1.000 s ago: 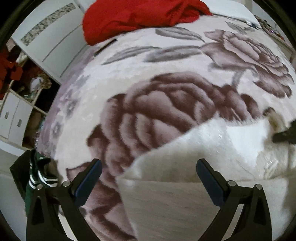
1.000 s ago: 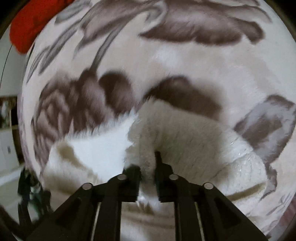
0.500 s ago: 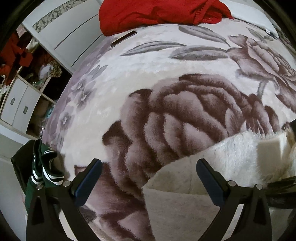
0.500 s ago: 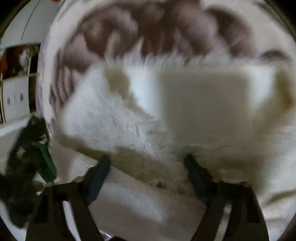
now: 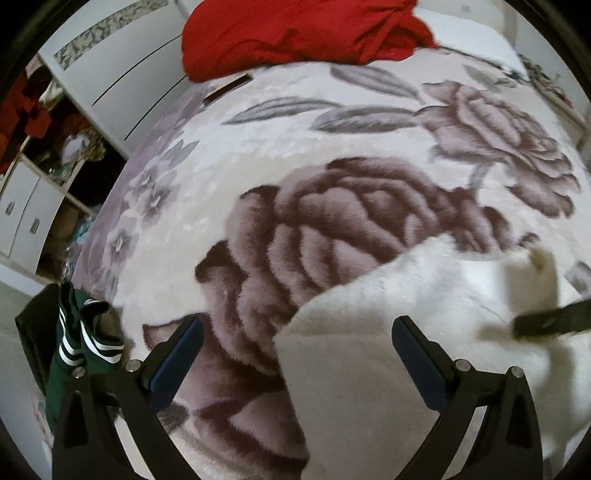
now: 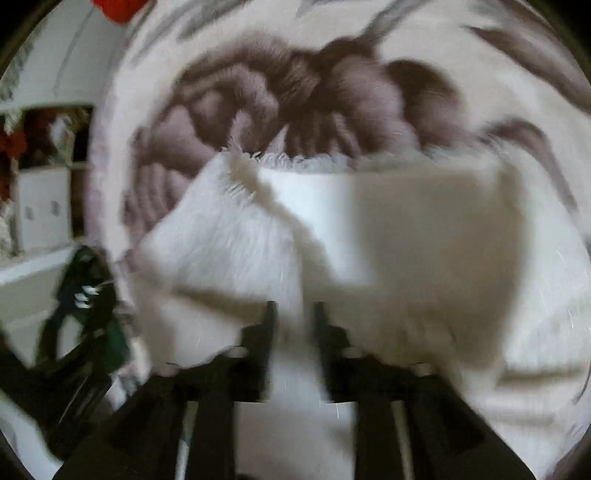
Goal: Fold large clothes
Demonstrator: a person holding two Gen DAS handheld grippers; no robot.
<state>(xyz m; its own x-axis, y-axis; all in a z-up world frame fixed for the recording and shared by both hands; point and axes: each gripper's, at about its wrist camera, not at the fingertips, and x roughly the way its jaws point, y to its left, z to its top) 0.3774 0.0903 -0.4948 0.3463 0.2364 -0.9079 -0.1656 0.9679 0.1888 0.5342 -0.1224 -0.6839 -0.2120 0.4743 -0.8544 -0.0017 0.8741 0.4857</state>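
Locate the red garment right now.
In the left wrist view, the red garment lies heaped at the far end of the floral blanket, top centre.

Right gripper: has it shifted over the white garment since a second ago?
Yes. The right gripper has moved left along the white garment; the green clothing sits closer. Its jaws have just been closing around the fabric.

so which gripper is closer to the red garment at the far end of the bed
Left. The left gripper hangs open over the blanket, with the red garment straight beyond it. The right gripper sits over the white garment, further off.
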